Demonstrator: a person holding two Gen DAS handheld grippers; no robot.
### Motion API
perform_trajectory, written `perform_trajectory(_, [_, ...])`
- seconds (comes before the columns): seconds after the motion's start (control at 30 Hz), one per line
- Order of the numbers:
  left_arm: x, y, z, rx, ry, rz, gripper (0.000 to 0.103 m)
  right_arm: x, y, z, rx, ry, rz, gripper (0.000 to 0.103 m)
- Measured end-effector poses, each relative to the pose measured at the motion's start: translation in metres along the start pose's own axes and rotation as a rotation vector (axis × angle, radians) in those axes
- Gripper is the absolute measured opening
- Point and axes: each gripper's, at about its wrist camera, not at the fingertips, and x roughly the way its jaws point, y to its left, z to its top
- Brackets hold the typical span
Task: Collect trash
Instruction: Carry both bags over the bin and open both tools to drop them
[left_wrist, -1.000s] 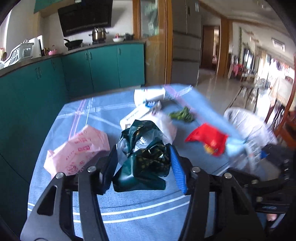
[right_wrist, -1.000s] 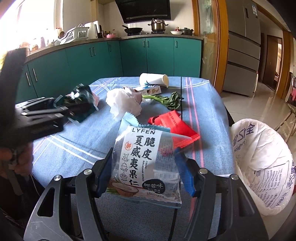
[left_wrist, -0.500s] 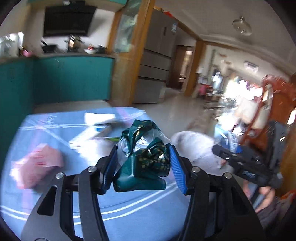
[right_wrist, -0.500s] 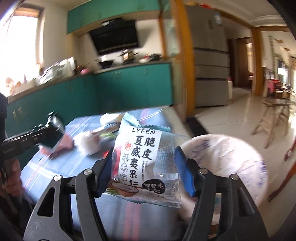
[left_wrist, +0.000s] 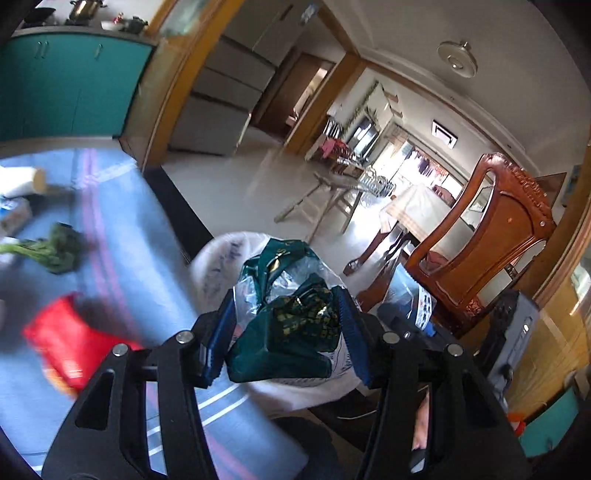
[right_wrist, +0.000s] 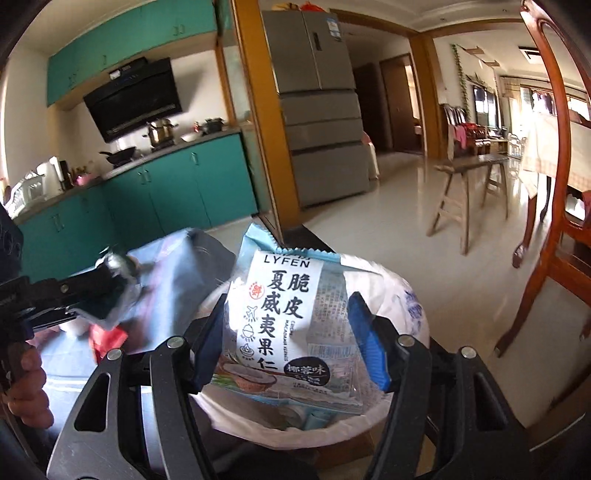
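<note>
Below both grippers, the blue striped tablecloth (left_wrist: 122, 266) fills the nine o'clock side of the left wrist view, blurred. Just off its edge stands the white trash bag (right_wrist: 402, 306), mouth open, its rim showing at four o'clock of the right gripper and behind the left gripper's load. On the cloth in the left wrist view lie a red wrapper (left_wrist: 70, 343) at eight o'clock, a leafy green stalk (left_wrist: 55, 247) at nine o'clock, and a white paper cup (left_wrist: 22, 179) on its side at ten o'clock.

The right gripper (right_wrist: 291, 332) is clamped on a pale blue LYFEN snack packet (right_wrist: 288, 317), held upright over the bag's mouth, its lower edge overlapping the bag's opening. The left gripper (left_wrist: 284, 328) is closed around a crumpled dark green bag (left_wrist: 288, 325), which hangs in front of the white bag's near rim; whether it is over the opening cannot be told.
</note>
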Motion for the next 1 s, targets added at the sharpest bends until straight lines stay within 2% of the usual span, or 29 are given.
perform_trajectory(0.1, [0.032, -0.009, 0.000, 0.009, 0.036, 0.000, 0.055, 0.006, -0.007, -0.010, -0.024, 0.009, -0.041, 0.064])
perform_trajectory(0.23, [0.070, -0.013, -0.005, -0.010, 0.110, -0.002, 0.055, 0.017, -0.021, -0.014, 0.018, 0.036, -0.075, 0.064])
perform_trajectory(0.33, [0.091, -0.008, -0.010, -0.016, 0.147, 0.044, 0.056, 0.018, -0.029, -0.011, 0.017, 0.030, -0.102, 0.064])
perform_trajectory(0.4, [0.094, -0.005, -0.013, 0.000, 0.171, 0.082, 0.062, 0.021, -0.032, -0.010, 0.013, 0.027, -0.106, 0.064])
perform_trajectory(0.47, [0.090, -0.008, -0.014, 0.024, 0.169, 0.085, 0.063, 0.024, -0.034, -0.010, 0.016, 0.032, -0.107, 0.064])
perform_trajectory(0.5, [0.087, -0.009, -0.014, 0.032, 0.164, 0.080, 0.068, 0.028, -0.035, -0.009, 0.020, 0.038, -0.104, 0.064])
perform_trajectory(0.53, [0.080, -0.011, -0.012, 0.042, 0.153, 0.073, 0.080, 0.030, -0.033, -0.010, 0.024, 0.042, -0.102, 0.065])
perform_trajectory(0.57, [0.073, -0.013, -0.010, 0.051, 0.132, 0.066, 0.085, 0.032, -0.030, -0.010, 0.025, 0.048, -0.100, 0.066])
perform_trajectory(0.63, [0.060, -0.017, -0.009, 0.068, 0.087, 0.060, 0.086, 0.040, -0.024, -0.009, 0.018, 0.070, -0.088, 0.068])
perform_trajectory(0.87, [0.010, -0.004, -0.002, 0.078, -0.012, 0.147, 0.093, 0.061, 0.002, -0.012, -0.048, 0.146, -0.087, 0.091])
perform_trajectory(1.0, [-0.025, 0.016, 0.004, 0.045, -0.061, 0.205, 0.094, 0.063, 0.017, -0.013, -0.057, 0.159, -0.066, 0.092])
